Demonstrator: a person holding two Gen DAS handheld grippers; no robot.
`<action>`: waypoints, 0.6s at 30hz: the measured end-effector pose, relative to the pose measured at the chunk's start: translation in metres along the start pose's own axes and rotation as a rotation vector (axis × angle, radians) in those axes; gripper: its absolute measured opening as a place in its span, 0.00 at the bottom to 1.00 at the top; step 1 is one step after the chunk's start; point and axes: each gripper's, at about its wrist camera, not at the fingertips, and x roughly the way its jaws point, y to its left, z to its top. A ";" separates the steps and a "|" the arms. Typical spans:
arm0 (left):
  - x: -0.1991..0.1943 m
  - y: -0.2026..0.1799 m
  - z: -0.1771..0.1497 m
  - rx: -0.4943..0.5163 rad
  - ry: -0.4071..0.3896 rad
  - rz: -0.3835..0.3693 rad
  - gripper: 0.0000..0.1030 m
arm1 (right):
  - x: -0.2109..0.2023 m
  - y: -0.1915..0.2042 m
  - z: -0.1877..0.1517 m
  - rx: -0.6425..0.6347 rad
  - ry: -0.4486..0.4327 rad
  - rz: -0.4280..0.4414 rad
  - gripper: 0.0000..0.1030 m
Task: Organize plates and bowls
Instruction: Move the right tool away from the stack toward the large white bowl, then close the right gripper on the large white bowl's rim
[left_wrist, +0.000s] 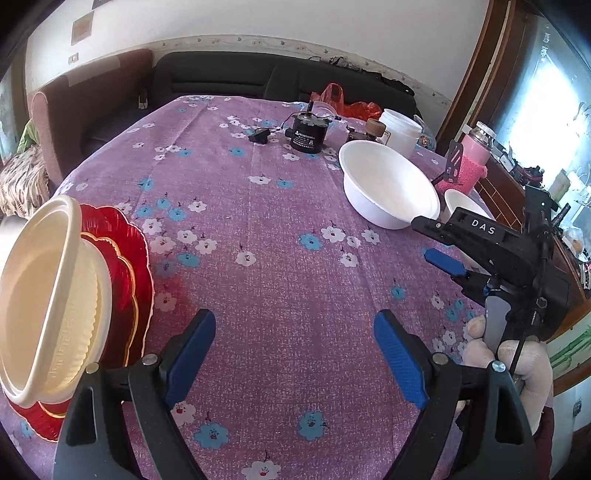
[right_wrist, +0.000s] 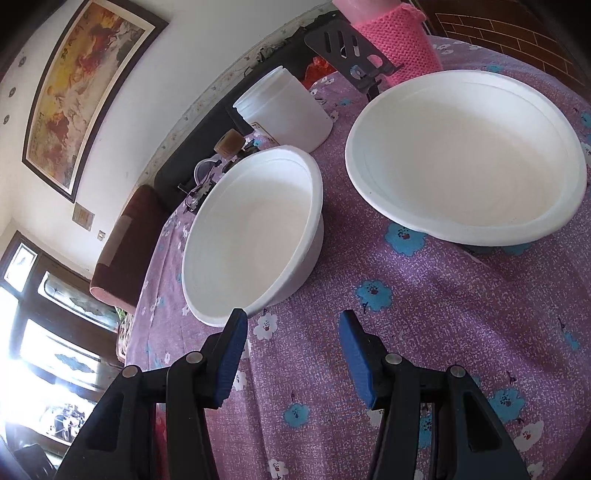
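In the left wrist view, cream bowls (left_wrist: 48, 295) sit stacked on red scalloped plates (left_wrist: 125, 280) at the table's left edge. My left gripper (left_wrist: 295, 332) hangs open over bare cloth, to the right of that stack. A white foam bowl (left_wrist: 388, 184) stands at the right, with a second bowl (left_wrist: 458, 203) partly hidden behind my right gripper (left_wrist: 430, 240). In the right wrist view both white bowls appear, the left bowl (right_wrist: 255, 236) and the right bowl (right_wrist: 465, 155). My right gripper (right_wrist: 293, 325) is open with nothing between its fingers, its left fingertip (right_wrist: 236, 328) close to the left bowl's near rim.
A purple flowered cloth (left_wrist: 280, 236) covers the table. At the far side stand a black motor (left_wrist: 306, 133), a white plastic jar (right_wrist: 284, 110), a pink knit-sleeved bottle (right_wrist: 399, 37) and a black metal bracket (right_wrist: 343, 48). A dark sofa (left_wrist: 221, 77) lies behind. A gloved hand (left_wrist: 513, 354) holds the right gripper.
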 end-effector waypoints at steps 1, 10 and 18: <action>-0.002 0.001 0.000 -0.003 -0.002 0.000 0.84 | 0.000 -0.001 0.000 0.004 -0.004 0.006 0.54; -0.047 0.011 0.001 -0.008 -0.080 -0.015 0.84 | 0.006 -0.012 0.008 0.150 -0.009 0.103 0.55; -0.074 0.032 -0.001 -0.032 -0.135 -0.018 0.85 | -0.009 -0.005 0.002 0.206 -0.025 0.071 0.55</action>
